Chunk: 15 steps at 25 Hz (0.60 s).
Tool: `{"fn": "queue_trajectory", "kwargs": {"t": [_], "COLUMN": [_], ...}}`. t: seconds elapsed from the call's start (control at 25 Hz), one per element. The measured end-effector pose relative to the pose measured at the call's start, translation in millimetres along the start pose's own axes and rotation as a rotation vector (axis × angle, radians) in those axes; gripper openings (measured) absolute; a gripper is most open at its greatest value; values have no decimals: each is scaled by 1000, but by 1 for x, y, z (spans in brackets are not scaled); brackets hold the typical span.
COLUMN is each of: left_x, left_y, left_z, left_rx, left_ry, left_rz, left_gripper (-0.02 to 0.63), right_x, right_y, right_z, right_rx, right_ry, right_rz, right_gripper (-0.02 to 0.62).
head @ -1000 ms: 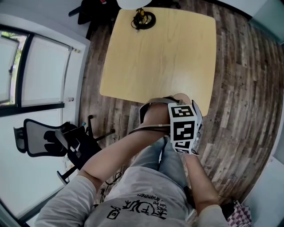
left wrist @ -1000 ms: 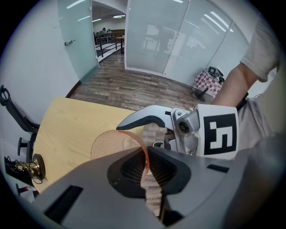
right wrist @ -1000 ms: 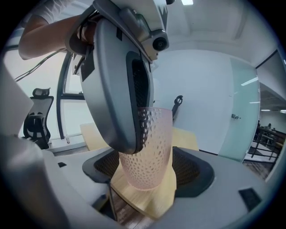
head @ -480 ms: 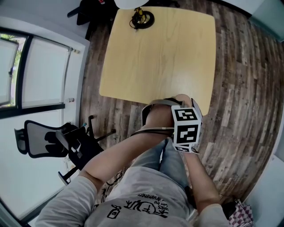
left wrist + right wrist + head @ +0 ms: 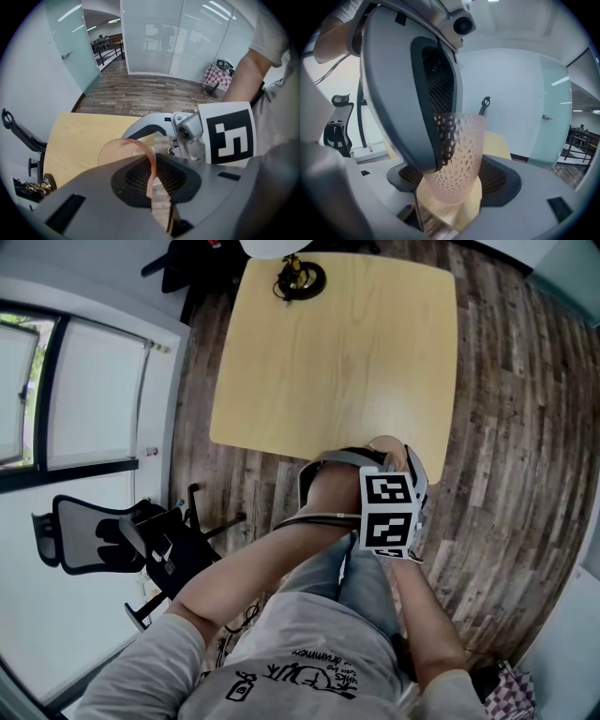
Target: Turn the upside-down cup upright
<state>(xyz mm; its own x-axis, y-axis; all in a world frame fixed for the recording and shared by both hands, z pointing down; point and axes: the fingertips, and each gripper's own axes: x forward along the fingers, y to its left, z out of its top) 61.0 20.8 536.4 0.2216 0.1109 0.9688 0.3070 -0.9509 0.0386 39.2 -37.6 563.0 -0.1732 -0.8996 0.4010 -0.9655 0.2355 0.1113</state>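
The cup (image 5: 457,159) is pink, translucent and dimpled, and it stands mouth up, wider at the top. In the right gripper view it sits between the pads of my right gripper (image 5: 452,187), which is shut on its lower part. My left gripper (image 5: 152,183) points steeply down from above, pinching the cup's wall (image 5: 149,161) at the rim, one finger (image 5: 403,93) outside. Its jaws have just been opening a little, with the wall still between them. In the head view both grippers meet at the table's near edge, right gripper (image 5: 377,456) beside left gripper (image 5: 323,472).
The light wooden table (image 5: 337,352) carries a black ring-shaped object (image 5: 300,279) at its far edge. A black office chair (image 5: 103,531) stands at the left by the window. Wood-plank floor surrounds the table. A checkered bag (image 5: 216,75) lies on the floor behind.
Hardly anything: both grippers stay together at the table's near edge, and the marker cube shifts only slightly.
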Motion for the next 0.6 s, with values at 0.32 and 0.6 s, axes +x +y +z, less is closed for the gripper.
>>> {"fn": "queue_trajectory", "kwargs": {"t": [0.32, 0.6], "left_x": [-10, -20], "left_y": [13, 19], "left_z": [5, 5], "left_rx": [-13, -119], "left_ry": [-131, -330], "left_rz": [108, 147], "left_gripper": [79, 165], "right_x": [4, 7], "right_y": [-5, -8], "right_z": [-2, -5], "right_rx": [29, 57], "right_ry": [2, 1], "right_rz": [3, 6], "right_gripper": [344, 344]}}
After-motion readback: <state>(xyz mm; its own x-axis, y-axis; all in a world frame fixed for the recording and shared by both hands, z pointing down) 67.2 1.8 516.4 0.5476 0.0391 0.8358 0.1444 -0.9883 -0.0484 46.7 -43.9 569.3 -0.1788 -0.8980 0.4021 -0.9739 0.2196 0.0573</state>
